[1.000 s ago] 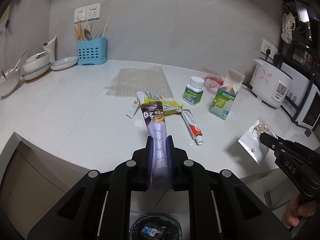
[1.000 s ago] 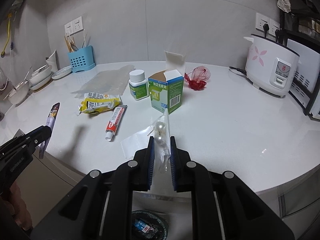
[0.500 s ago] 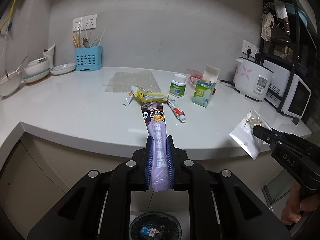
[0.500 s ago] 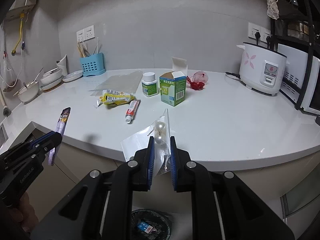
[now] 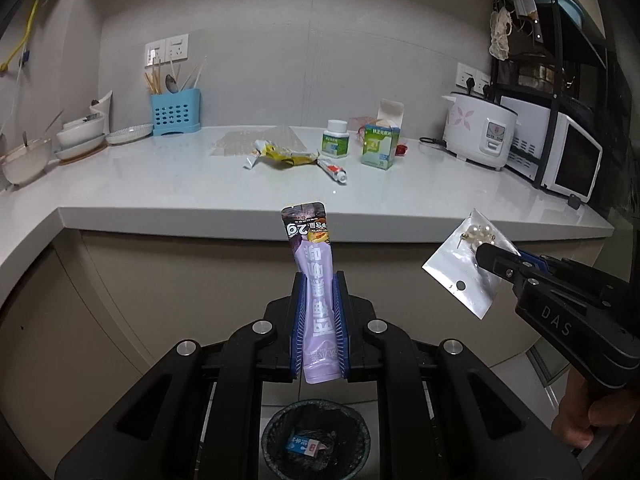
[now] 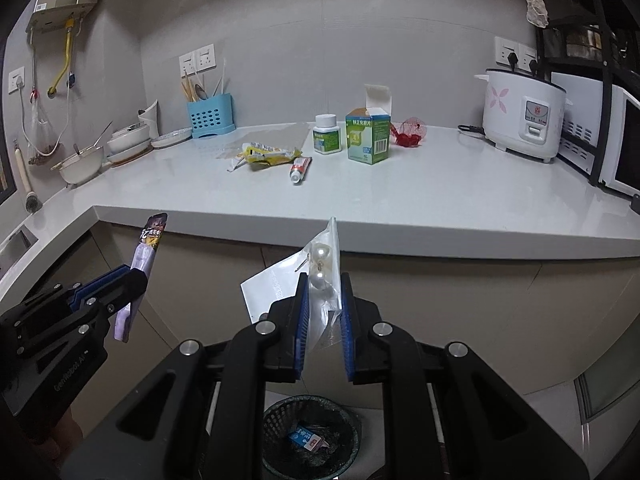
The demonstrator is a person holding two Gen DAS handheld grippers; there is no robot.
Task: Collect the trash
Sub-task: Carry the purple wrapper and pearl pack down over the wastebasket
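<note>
Kitchen, white countertop (image 5: 168, 196) ahead, both grippers off its front edge over floor. Left gripper (image 5: 319, 280) clamped on purple sachet (image 5: 310, 248), sachet upright between blue pads. Right gripper (image 6: 323, 284) pinching clear earring packet (image 6: 320, 264), pearls visible. Black mesh bin (image 5: 316, 436) on floor below both, blue wrapper inside. On counter, well apart from grippers: yellow wrapper (image 5: 286, 156), toothpaste tube (image 5: 333, 170), white pill bottle (image 5: 335, 139), green box (image 5: 380, 147), red net (image 6: 410, 132).
</note>
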